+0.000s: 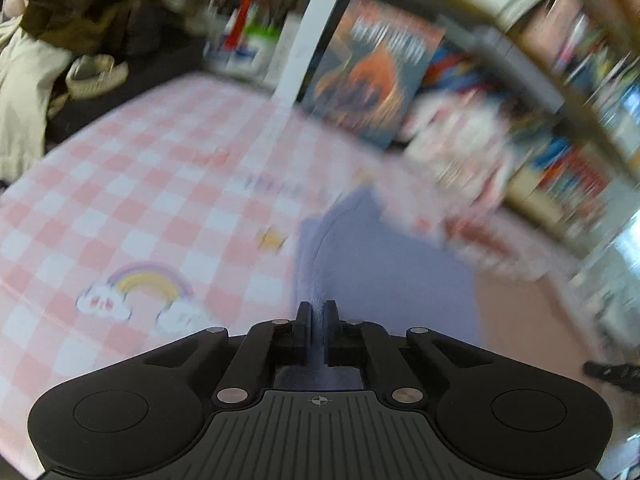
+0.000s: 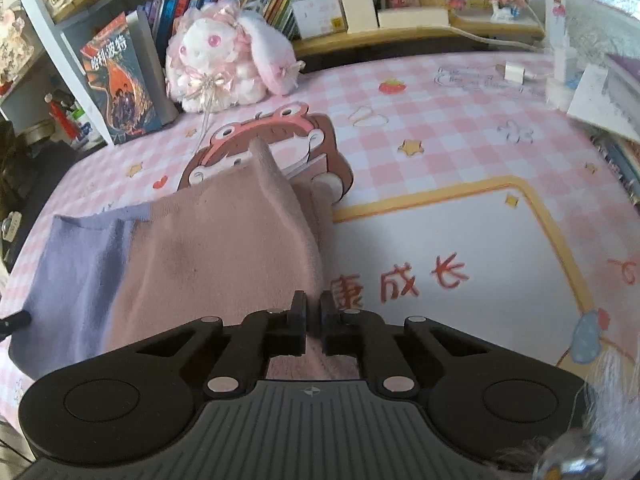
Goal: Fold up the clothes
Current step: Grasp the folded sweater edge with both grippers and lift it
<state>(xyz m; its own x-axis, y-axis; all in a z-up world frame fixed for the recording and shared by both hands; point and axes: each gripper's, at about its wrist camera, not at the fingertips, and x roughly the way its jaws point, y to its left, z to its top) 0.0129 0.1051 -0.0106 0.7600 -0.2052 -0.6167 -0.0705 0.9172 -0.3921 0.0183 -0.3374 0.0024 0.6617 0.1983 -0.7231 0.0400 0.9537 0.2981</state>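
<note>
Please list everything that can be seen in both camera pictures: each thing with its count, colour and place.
garment: one, pink with a lilac part, on the mat, pinched by both grippers
desk mat: one, pink and white checks, under the garment
plush rabbit: one, white and pink, at the back of the mat
book: one, blue and orange cover, upright left of the rabbit
bookshelf: one, wooden, behind
charger: one, white, far right
left gripper: black, shut on lilac cloth
right gripper: black, shut on pink cloth

One garment [image 2: 208,248], one plush rabbit [image 2: 228,60], two grippers.
</note>
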